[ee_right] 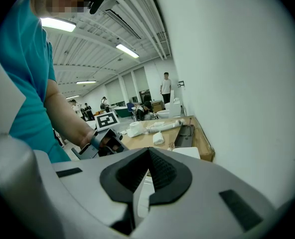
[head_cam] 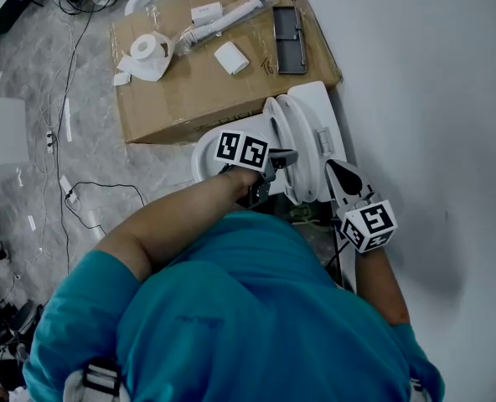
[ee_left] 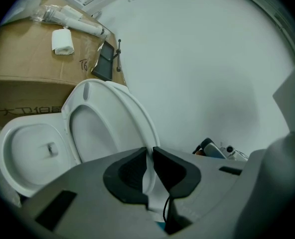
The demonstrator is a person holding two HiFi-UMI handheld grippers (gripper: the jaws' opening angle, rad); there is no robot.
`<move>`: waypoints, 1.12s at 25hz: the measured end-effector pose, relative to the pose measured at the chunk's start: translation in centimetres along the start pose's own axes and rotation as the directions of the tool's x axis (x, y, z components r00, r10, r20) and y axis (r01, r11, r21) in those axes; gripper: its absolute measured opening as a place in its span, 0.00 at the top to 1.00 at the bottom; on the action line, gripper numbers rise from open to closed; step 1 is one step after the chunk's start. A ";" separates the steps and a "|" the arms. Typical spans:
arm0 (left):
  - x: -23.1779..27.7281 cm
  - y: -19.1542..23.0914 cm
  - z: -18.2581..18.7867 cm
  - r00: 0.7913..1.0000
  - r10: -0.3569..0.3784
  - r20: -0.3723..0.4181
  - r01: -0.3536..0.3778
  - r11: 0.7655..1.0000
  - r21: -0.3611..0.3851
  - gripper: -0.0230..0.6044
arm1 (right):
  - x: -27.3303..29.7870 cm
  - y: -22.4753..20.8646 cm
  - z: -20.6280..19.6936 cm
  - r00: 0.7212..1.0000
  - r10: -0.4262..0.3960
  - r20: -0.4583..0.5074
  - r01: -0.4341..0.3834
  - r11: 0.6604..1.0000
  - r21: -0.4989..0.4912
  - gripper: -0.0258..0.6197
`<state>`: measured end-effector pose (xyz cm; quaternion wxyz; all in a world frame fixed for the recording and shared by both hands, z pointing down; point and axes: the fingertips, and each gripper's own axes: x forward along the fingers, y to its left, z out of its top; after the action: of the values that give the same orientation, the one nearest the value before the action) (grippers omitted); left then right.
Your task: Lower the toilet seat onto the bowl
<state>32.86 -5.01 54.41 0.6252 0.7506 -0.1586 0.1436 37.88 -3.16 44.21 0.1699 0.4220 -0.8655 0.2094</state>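
The white toilet seat (ee_left: 118,114) stands raised and tilted over the bowl (ee_left: 25,156). My left gripper (ee_left: 150,151) is shut on the seat's near rim, which shows as a thin white edge between the dark pads. In the head view the seat (head_cam: 291,141) stands upright beside the bowl (head_cam: 204,153), with my left gripper (head_cam: 283,159) at its edge. My right gripper (head_cam: 342,174) hangs by the wall, apart from the seat. In the right gripper view its jaws (ee_right: 148,151) meet at the tips with nothing between them.
A large cardboard box (head_cam: 206,90) lies behind the toilet, carrying a paper roll (head_cam: 147,48), wrapped parts (head_cam: 227,17) and a dark tray (head_cam: 288,38). The white wall (head_cam: 432,99) runs along the right. Cables (head_cam: 89,195) trail over the floor at left.
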 end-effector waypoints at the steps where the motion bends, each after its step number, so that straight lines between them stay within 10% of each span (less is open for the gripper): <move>1: -0.2 0.0 0.0 1.000 0.001 0.001 -0.001 1.000 0.000 0.89 | 0.1 0.2 0.1 1.000 0.003 -0.001 -0.003 1.000 -0.002 0.97; 28: -5.6 2.8 -1.9 0.999 0.040 0.036 -0.039 0.999 -0.019 0.89 | 3.6 4.1 1.0 0.997 0.079 -0.015 -0.079 0.996 -0.048 0.97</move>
<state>26.55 -3.26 54.92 0.6260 0.7442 -0.1858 0.1408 32.34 -3.74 44.11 0.1773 0.3819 -0.8852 0.1979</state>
